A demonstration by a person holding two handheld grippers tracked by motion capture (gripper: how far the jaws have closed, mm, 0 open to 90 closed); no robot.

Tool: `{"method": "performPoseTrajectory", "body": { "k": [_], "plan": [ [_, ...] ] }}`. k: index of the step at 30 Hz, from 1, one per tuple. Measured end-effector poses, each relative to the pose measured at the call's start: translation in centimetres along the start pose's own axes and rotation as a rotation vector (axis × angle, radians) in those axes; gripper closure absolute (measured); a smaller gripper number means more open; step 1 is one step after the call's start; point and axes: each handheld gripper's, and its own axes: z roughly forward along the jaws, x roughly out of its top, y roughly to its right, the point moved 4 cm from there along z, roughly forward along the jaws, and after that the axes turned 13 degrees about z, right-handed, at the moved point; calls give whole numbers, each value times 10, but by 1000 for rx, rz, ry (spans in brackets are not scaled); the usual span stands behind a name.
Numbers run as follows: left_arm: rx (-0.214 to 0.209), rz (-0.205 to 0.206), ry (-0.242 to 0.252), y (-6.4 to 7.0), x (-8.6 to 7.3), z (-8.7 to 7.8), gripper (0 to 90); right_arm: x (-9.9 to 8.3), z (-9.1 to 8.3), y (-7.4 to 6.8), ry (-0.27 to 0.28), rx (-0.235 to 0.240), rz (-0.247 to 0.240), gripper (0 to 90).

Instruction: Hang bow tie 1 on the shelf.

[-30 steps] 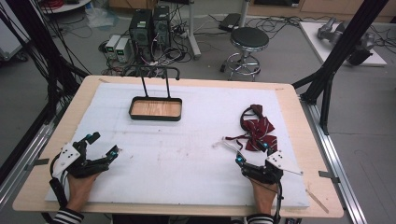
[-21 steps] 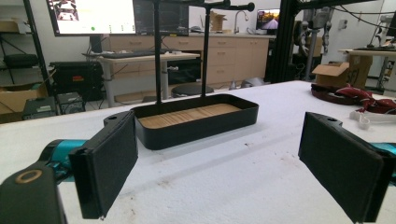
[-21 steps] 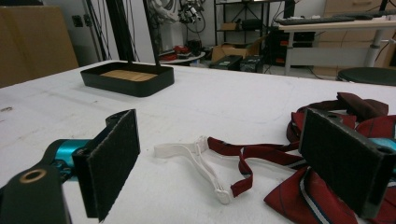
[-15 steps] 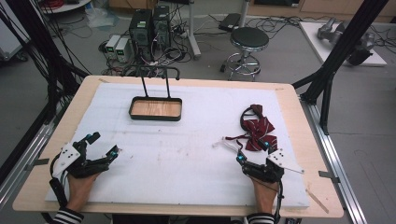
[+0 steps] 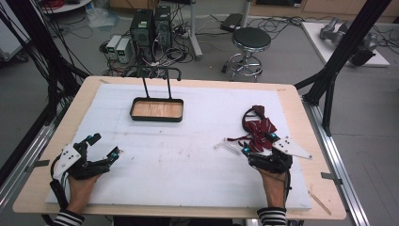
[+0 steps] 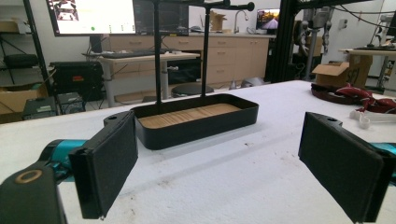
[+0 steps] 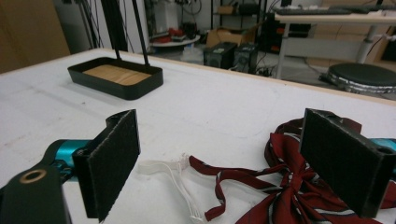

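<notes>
Resting at the white foam table's (image 5: 188, 160) four o'clock, the right gripper (image 5: 259, 143) stands spread wide, empty, just short of the dark red striped fabric ribbon bow (image 5: 258, 131); the left gripper (image 5: 103, 146) at eight o'clock gapes too.

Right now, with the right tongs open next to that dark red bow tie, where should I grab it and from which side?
Probably the knot at the middle of the bow tie, where the folds bunch thickest. It lies flat on the white pad, so come down from above with the right tongs open across the knot, clear of the thin tails and the white clip.
</notes>
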Motion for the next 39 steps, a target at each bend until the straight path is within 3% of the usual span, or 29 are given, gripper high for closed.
{"method": "performPoseTrajectory", "body": {
  "k": [6, 15, 22, 23, 31, 35, 39],
  "plan": [
    [-1, 1, -1, 0, 0, 0, 123, 18, 7, 6, -94, -23, -15, 116],
    [-1, 3, -1, 0, 0, 0, 123, 30, 19, 15, -226, -52, -39, 117],
    [-2, 3, -3, 0, 0, 0, 123, 39, 27, 24, -297, -80, -42, 117],
    [-3, 4, -4, 0, 0, 0, 123, 40, 31, 27, -334, -94, -51, 116],
    [-4, 6, -5, 0, 0, 0, 123, 44, 43, 34, -426, -135, -61, 117],
    [-4, 4, -4, 0, 0, 1, 123, 43, 48, 38, -442, -141, -41, 117],
    [-5, 5, -5, 0, 0, 0, 123, 39, 53, 45, -504, -165, -27, 118]
  ]
}}
